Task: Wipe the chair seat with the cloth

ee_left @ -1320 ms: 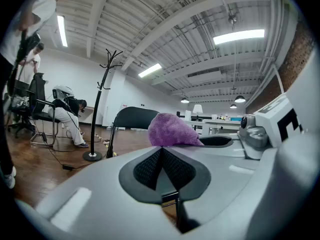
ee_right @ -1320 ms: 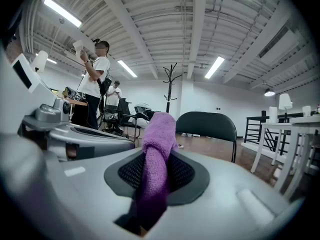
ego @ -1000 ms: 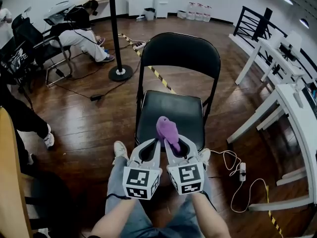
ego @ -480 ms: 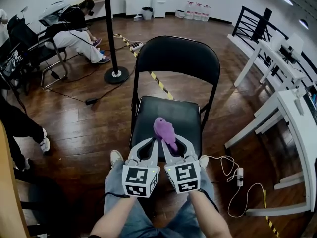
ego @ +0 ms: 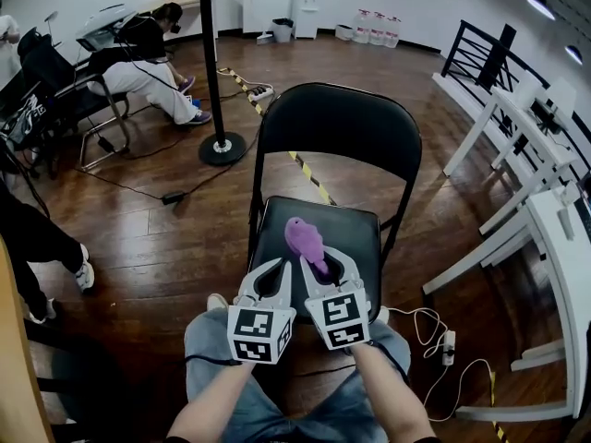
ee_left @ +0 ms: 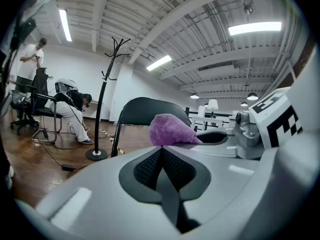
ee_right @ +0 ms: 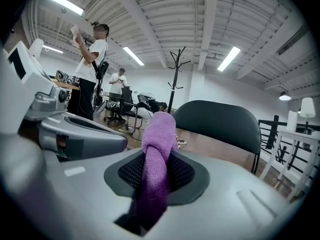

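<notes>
Head view, chair: black folding chair (ego: 337, 123) dead ahead of the person, seat (ego: 355, 233) dark and bare except for the cloth.
Head view, cloth: purple cloth (ego: 303, 235), bunched into a wad over the front half of the seat. I can't tell whether it touches the seat or hangs just above it.
Head view, tongs: left tongs (ego: 283, 265) and right tongs (ego: 325, 264) side by side at the seat's front edge, above the person's knees (ego: 208, 335).
Left gripper view: left tongs (ee_left: 161, 148) pressed together, nothing between them. The cloth (ee_left: 170, 130) shows just beyond and to the right, in the neighbour's care.
Right gripper view: right tongs (ee_right: 158, 156) pinching the cloth (ee_right: 159, 131). A strip runs down between the jaws and the wad pokes out past the tips, with the chair (ee_right: 220, 121) behind it.
Step in hand: by my reading, getting the wad down onto the seat to begin wiping. No wiped area can be made out.
Doing it well: tip the right tongs down so the loose wad flattens on the seat and the hard tips stay off it. Hold the pinch firm, since the cloth is gripped by a narrow strip. Sweep in overlapping passes from front edge to back and out to both corners.
Watch for: a folding chair may skate under a push, so the idle left tongs could steady the seat's edge.
</notes>
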`<state>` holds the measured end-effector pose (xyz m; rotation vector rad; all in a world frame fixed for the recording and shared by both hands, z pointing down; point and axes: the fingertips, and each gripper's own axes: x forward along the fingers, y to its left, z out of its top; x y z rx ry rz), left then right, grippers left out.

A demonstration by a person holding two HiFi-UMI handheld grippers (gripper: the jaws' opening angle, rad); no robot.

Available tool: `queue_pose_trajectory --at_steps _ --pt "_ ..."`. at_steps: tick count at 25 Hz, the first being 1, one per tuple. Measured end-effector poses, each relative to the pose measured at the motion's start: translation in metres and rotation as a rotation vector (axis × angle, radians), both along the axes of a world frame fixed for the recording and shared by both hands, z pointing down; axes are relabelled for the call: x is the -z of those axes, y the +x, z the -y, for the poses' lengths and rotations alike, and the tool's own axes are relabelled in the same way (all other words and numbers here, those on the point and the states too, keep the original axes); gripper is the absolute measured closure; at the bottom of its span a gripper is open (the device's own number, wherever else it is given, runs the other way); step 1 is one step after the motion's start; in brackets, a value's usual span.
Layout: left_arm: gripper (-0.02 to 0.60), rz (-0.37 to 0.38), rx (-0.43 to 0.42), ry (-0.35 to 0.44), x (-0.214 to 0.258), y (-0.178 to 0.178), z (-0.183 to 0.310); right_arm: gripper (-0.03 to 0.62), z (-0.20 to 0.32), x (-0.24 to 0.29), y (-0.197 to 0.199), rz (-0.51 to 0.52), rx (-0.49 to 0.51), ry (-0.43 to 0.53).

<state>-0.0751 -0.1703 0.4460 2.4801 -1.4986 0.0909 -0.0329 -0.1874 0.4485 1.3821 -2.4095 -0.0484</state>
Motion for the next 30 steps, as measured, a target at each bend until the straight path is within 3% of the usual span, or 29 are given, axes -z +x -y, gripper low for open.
queue_pose_trajectory --at_steps 10,22,30 --pt "0.578 0.006 0.034 -0.029 -0.012 -0.016 0.061 0.508 0.074 -0.026 -0.020 -0.119 0.074 -0.032" --pt "0.578 -0.022 0.042 -0.091 -0.027 -0.034 0.101 0.508 0.167 -0.081 -0.036 -0.426 0.207 -0.047" --pt "0.578 -0.025 0.048 -0.154 -0.035 -0.049 0.101 0.508 0.222 -0.152 -0.039 -0.494 0.198 -0.182"
